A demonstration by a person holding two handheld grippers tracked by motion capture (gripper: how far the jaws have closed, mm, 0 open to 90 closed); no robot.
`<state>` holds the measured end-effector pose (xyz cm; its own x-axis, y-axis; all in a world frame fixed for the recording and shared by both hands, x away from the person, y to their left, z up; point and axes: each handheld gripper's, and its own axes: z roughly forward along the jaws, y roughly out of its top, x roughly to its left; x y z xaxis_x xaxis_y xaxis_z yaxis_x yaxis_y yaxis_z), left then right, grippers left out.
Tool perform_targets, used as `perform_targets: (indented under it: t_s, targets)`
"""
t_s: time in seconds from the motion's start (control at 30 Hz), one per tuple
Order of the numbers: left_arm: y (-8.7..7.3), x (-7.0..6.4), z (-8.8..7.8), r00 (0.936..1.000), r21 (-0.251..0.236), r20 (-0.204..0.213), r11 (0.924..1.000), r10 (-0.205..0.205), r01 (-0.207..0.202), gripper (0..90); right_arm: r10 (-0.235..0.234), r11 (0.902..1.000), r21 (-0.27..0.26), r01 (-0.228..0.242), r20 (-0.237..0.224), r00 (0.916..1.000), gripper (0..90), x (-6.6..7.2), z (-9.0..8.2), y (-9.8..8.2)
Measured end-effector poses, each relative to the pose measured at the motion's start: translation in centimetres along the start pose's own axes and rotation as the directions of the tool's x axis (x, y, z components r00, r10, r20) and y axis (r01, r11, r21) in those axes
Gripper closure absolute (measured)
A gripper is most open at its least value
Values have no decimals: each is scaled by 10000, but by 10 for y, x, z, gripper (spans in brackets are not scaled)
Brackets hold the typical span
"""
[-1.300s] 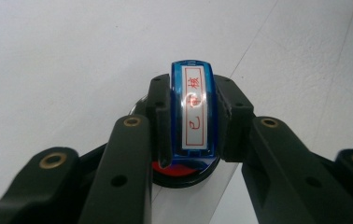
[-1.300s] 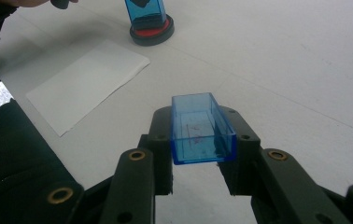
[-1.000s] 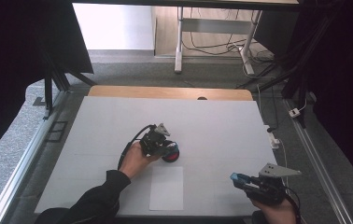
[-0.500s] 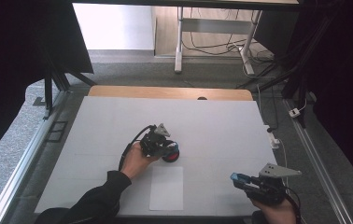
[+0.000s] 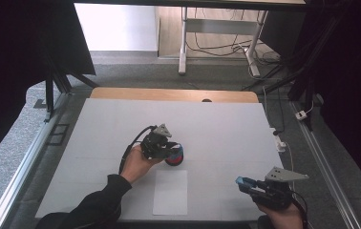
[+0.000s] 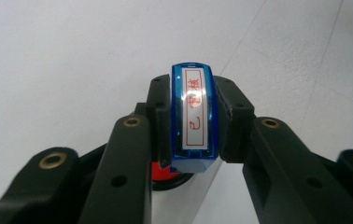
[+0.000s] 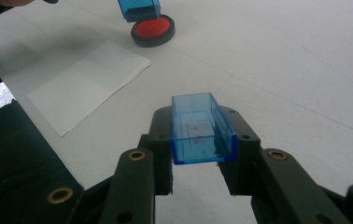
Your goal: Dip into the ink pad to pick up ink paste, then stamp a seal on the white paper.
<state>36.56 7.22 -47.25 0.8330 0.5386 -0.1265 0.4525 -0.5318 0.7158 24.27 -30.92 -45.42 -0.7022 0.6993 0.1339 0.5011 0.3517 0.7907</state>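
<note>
— While the left gripper (image 5: 169,151) sits at frame centre, where's the stamp (image 6: 194,116)?
— Clamped between its jaws, right over the red ink pad (image 5: 175,157).
— And the right gripper (image 5: 248,184)?
— Lower right, closed on the blue cap (image 7: 200,128); the paper sheet (image 5: 170,192) lies between them.

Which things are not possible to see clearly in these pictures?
- Stamp underside: left gripper view, hidden by its own body; whether it touches the ink pad cannot be told.
- Stamp top: right gripper view, cut off by the upper edge.
- Red marks inside the blue cap: right gripper view, too faint to read.
- Stamp: high view, mostly hidden by the left gripper.
</note>
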Motion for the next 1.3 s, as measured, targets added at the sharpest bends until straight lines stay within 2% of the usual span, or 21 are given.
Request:
perform_targets:
  t_s: [0.5, 0.8, 1.3]
  targets:
    - [0, -9, -21, 9989, -80, 457, 9999, 87, -84, 702, -27, 10000, 24, 27, 8, 10000, 682, 0, 0, 0]
    - [-1, -16, -36, 9985, -289, 542, 9996, 73, -58, 702, -83, 10000, -20, 83, -59, 9999, 682, 1, -1, 0]
    - [-10, -30, -53, 9982, -217, 551, 9995, 228, -216, 701, -145, 9999, -14, 145, -63, 9999, 682, 1, -1, 0]
